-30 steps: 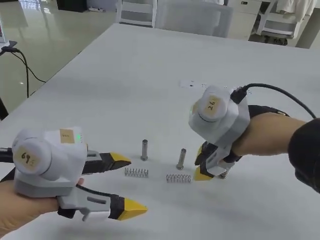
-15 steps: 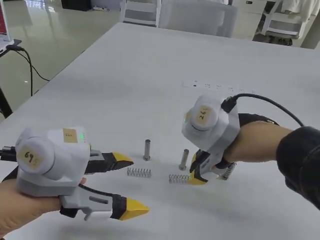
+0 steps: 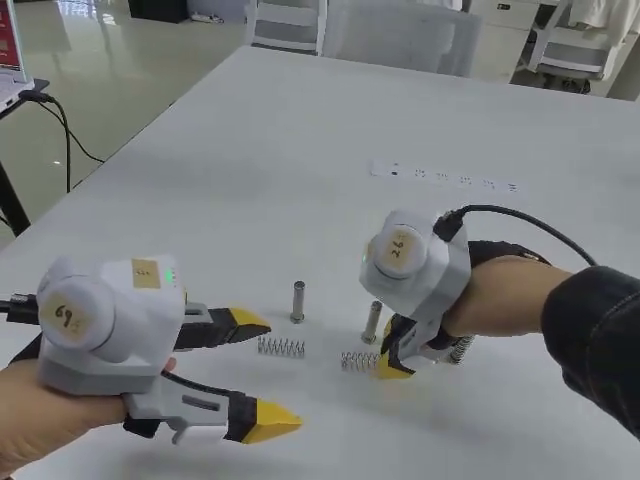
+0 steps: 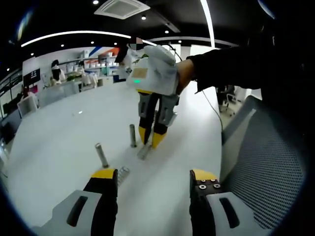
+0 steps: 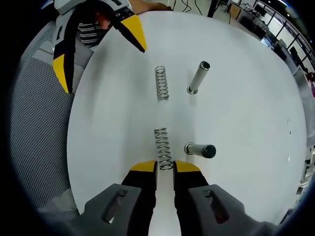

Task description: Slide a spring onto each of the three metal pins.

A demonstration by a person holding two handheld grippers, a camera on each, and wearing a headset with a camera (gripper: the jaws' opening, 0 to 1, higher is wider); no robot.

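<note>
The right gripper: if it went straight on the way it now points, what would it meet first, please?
The right gripper would meet the near spring at once; its end already lies between the jaws. The far spring lies further along that line.

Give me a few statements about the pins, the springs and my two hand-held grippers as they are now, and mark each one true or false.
1. The left hand-held gripper is open and holds nothing. True.
2. The two bare pins lie flat on the table. False: both stand upright.
3. The right hand-held gripper has its jaws on either side of one end of a spring. True.
4. The other spring sits on a pin. False: it lies flat on the table, in front of the pins.
</note>
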